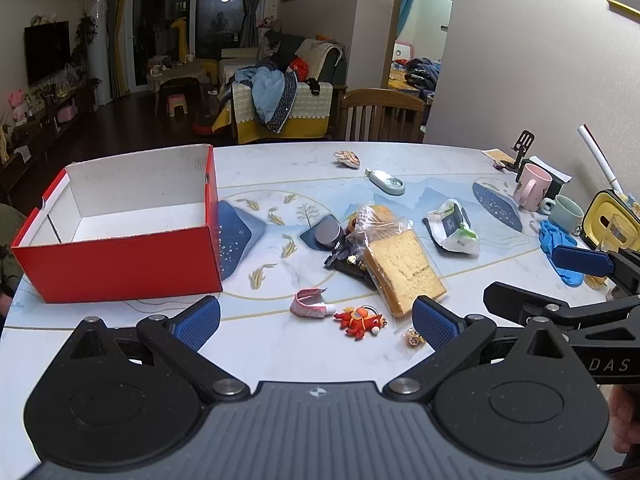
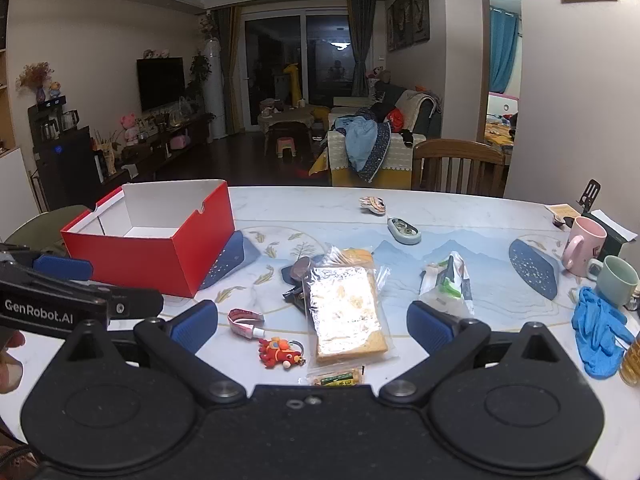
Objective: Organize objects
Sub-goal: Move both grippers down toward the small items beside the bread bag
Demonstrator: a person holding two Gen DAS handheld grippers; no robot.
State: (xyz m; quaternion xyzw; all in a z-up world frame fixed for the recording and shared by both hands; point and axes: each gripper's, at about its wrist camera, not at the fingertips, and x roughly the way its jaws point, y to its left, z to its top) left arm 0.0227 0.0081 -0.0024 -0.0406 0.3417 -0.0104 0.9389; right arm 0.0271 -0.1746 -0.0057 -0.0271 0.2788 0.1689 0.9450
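Left gripper (image 1: 316, 322): jaws spread wide, nothing between them, hovering above table (image 1: 280, 352). Right gripper (image 2: 312, 322): likewise wide apart and empty. Red crab keychain (image 1: 360, 321) and pink tube (image 1: 307, 307) lay just ahead of the left gripper. Bagged bread slice (image 1: 404, 270) rested against a black packet (image 1: 346, 260), mid-table. Red box (image 1: 120, 236), uncovered, white inside, stood at left. Blue glove (image 2: 598, 330), pink mug (image 2: 582, 246) and green mug (image 2: 614, 280) sat at right.

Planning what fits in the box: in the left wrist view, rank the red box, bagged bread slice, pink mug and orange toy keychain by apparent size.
Largest to smallest:
1. red box
2. bagged bread slice
3. pink mug, though it sits farther away
4. orange toy keychain
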